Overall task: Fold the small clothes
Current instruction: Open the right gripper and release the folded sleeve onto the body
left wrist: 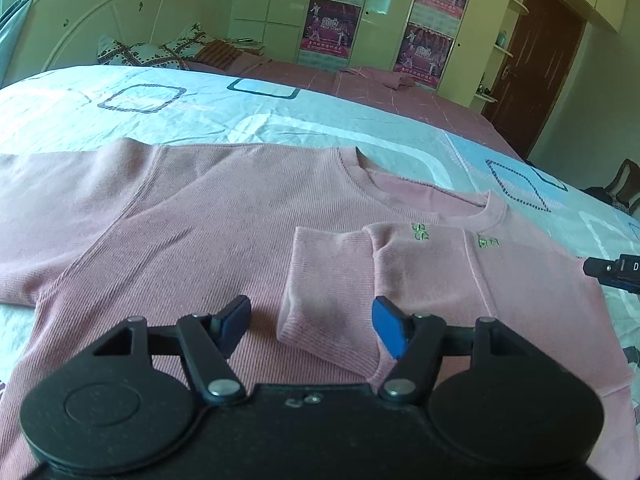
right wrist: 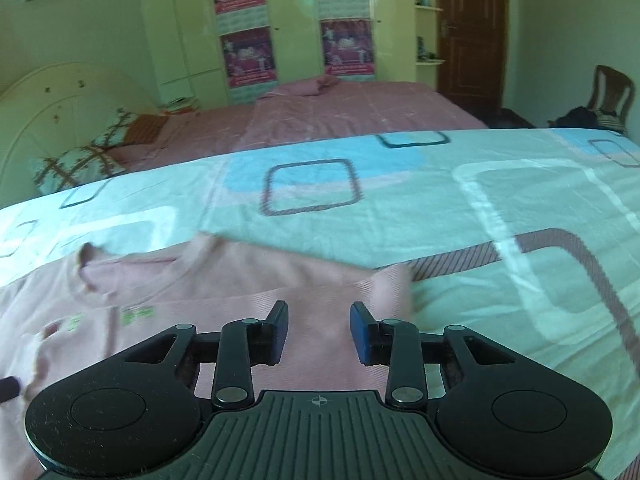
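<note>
A pink ribbed sweater [left wrist: 180,220] lies flat on the bed, neckline toward the far side. Its right sleeve [left wrist: 328,272] is folded in over the chest, cuff nearest me, and small green embroidery [left wrist: 420,234] shows beside it. My left gripper [left wrist: 310,308] hovers open just above the sweater, with the folded cuff showing between its fingers but not pinched. In the right wrist view the sweater [right wrist: 240,280] is blurred, and my right gripper [right wrist: 319,308] stands open over its folded right edge with nothing between its pads. The right gripper's tip [left wrist: 612,268] shows at the left view's right edge.
The sweater rests on a pale green and blue sheet [right wrist: 440,208] with square patterns. Beyond it are a pink bedspread [right wrist: 360,116], pillows [left wrist: 140,54] and a white headboard [left wrist: 80,20]. A poster-covered wardrobe [right wrist: 248,40], a brown door [right wrist: 468,40] and a chair [right wrist: 608,96] stand further back.
</note>
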`<state>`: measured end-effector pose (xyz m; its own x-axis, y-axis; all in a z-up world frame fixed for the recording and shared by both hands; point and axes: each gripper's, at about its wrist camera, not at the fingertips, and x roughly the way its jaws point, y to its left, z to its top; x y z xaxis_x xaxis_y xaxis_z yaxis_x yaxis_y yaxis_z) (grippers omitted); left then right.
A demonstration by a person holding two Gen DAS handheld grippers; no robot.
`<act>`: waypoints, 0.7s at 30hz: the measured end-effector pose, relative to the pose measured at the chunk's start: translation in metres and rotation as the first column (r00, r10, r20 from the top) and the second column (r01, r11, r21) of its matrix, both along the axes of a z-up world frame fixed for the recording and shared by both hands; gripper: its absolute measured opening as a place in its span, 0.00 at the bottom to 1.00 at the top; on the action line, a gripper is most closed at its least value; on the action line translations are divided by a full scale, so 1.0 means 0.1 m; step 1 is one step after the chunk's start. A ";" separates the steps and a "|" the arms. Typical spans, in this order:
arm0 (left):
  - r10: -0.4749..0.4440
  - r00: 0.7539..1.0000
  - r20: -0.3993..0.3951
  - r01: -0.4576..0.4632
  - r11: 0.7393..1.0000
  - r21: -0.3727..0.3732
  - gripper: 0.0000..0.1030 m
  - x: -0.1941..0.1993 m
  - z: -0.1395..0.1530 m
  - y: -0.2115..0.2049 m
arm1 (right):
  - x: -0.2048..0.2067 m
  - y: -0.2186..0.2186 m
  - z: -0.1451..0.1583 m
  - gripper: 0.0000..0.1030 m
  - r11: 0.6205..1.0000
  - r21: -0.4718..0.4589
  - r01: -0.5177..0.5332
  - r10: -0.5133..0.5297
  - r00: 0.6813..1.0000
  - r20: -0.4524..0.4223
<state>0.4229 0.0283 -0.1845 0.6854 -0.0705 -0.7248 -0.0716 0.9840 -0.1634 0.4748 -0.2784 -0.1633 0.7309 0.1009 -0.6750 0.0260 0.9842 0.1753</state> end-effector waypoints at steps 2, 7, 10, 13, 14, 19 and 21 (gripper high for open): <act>0.004 1.000 -0.010 -0.004 1.000 0.022 0.65 0.00 -0.05 -0.01 | -0.07 0.13 0.00 0.33 0.999 0.007 -0.033 0.033 0.999 -0.004; -0.013 1.000 -0.010 0.014 0.997 0.076 0.67 -0.02 -0.06 -0.03 | -0.24 0.48 -0.08 0.33 0.992 0.014 -0.128 0.129 0.991 -0.035; -0.007 0.999 -0.032 0.009 0.997 0.074 0.67 -0.01 -0.03 -0.02 | -0.35 0.63 -0.20 0.33 0.986 0.026 -0.163 0.164 0.984 -0.061; -0.011 0.998 -0.055 0.015 0.996 0.083 0.68 -0.02 -0.01 0.00 | -0.48 0.72 -0.31 0.33 0.981 -0.048 -0.186 0.183 0.982 -0.051; -0.006 0.998 -0.064 0.012 0.997 0.082 0.68 -0.03 0.01 0.01 | -0.52 0.73 -0.31 0.33 0.979 -0.071 -0.193 0.190 0.981 -0.048; 0.071 0.996 -0.053 -0.069 0.997 0.039 0.67 -0.29 0.22 0.21 | -0.61 0.70 -0.24 0.33 0.981 -0.042 -0.188 0.185 0.981 -0.055; 0.097 0.994 -0.048 -0.096 0.995 0.037 0.70 -0.43 0.28 0.32 | -0.65 0.74 -0.17 0.33 0.978 -0.001 -0.207 0.207 0.978 -0.040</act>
